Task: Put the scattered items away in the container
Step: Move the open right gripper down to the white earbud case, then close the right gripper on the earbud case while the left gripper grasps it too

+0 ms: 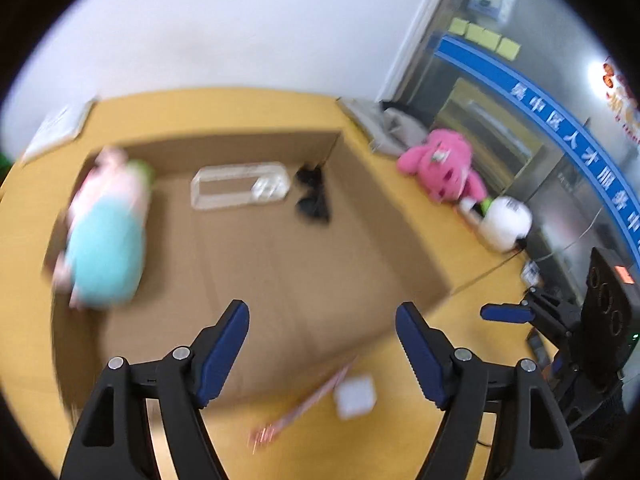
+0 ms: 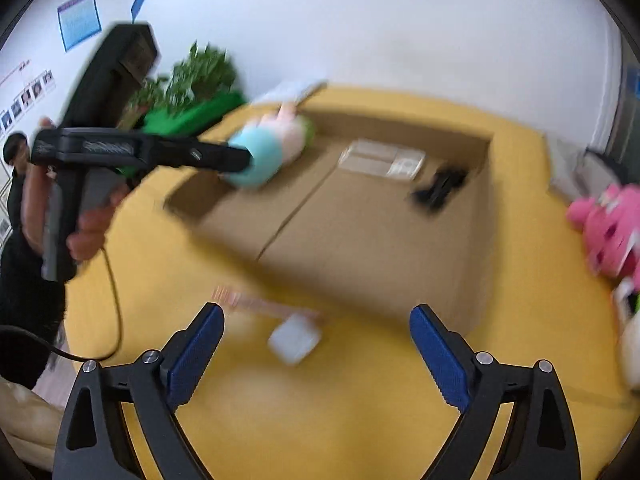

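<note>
An open cardboard box [image 1: 300, 264] lies on the yellow table [image 2: 320, 420]. Inside it are a blurred teal and pink plush toy [image 1: 104, 236] by the left wall, a clear plastic tub [image 1: 240, 186] and a small black item [image 1: 312, 196]. My left gripper [image 1: 322, 348] is open over the box's near edge, with nothing between its fingers. In the right wrist view its fingers [image 2: 236, 158] show in front of the plush toy [image 2: 272, 148]. My right gripper [image 2: 316, 340] is open above the table, over a small white box [image 2: 295, 338] and a pink stick-like item [image 2: 256, 302].
On the table right of the box lie a pink plush [image 1: 444, 168] and a white round toy [image 1: 506, 224]. A green plant [image 2: 192, 80] stands beyond the far left corner. A person's hand [image 2: 88, 232] holds the left gripper's handle. Papers [image 1: 60, 124] lie at the back left.
</note>
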Demonstrator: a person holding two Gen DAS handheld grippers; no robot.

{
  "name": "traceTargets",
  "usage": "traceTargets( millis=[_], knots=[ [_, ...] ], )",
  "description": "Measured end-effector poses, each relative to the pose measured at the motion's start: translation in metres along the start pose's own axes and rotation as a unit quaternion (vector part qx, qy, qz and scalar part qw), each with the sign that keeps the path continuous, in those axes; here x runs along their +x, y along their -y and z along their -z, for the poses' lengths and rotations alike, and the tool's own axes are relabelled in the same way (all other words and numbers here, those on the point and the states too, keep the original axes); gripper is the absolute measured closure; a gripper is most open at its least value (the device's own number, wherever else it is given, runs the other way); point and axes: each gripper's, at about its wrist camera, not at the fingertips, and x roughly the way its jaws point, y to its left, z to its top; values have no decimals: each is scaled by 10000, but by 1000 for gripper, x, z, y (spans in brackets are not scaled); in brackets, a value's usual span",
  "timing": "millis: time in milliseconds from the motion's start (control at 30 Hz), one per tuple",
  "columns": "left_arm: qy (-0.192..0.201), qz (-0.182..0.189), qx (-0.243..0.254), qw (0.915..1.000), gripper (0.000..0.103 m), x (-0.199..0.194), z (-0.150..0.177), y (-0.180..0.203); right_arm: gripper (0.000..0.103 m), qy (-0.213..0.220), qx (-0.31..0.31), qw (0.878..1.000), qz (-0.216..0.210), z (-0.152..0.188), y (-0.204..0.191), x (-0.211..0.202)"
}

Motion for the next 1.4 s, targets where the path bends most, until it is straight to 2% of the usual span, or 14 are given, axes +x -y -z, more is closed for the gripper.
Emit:
traceTargets(
  millis=[133,300,400,467,600,700,733,833,867,1000,1067,1200,1233,1400],
  knots=[
    [-371,-153,-230,9989,27,15,51,-12,8,-336,599,9976,21,30,-12,53],
    [-535,-56,-483,9974,27,22,86,-16,15,-310,1074,9935,191,32,-17,85],
    [-559,75,-621,9965,27,22,97,-17,37,-509,1051,9928,262,33,-28,96],
    [-579,102,-660,9961,27,22,102,-18,60,-655,940,9930,276,36,-35,101],
    [-610,282,-788,9946,27,24,110,-20,78,-672,761,9940,410,44,-43,96],
    [-647,474,-885,9928,27,26,115,-21,78,-683,689,9943,437,47,-42,93],
    [-649,528,-907,9924,27,26,116,-21,70,-645,635,9950,411,47,-41,91],
    [-650,651,-917,9915,27,26,119,-19,9,-291,407,9974,520,40,-41,81],
    [-647,693,-938,9911,27,26,120,-19,6,-203,306,9976,589,36,-41,80],
    [-617,624,-1181,9891,28,25,121,-24,11,-375,196,9980,459,25,-35,96],
    [-630,611,-1318,9874,28,25,123,-29,26,-536,286,9974,382,26,-33,107],
    [-623,903,-1594,9811,28,23,126,-39,42,-544,-8,9964,656,30,-37,115],
    [-625,884,-1599,9812,28,23,125,-40,55,-526,-45,9965,647,31,-38,114],
    [-736,1172,-1655,9765,28,29,121,-37,56,-428,-127,9977,506,46,-42,103]
  ],
)
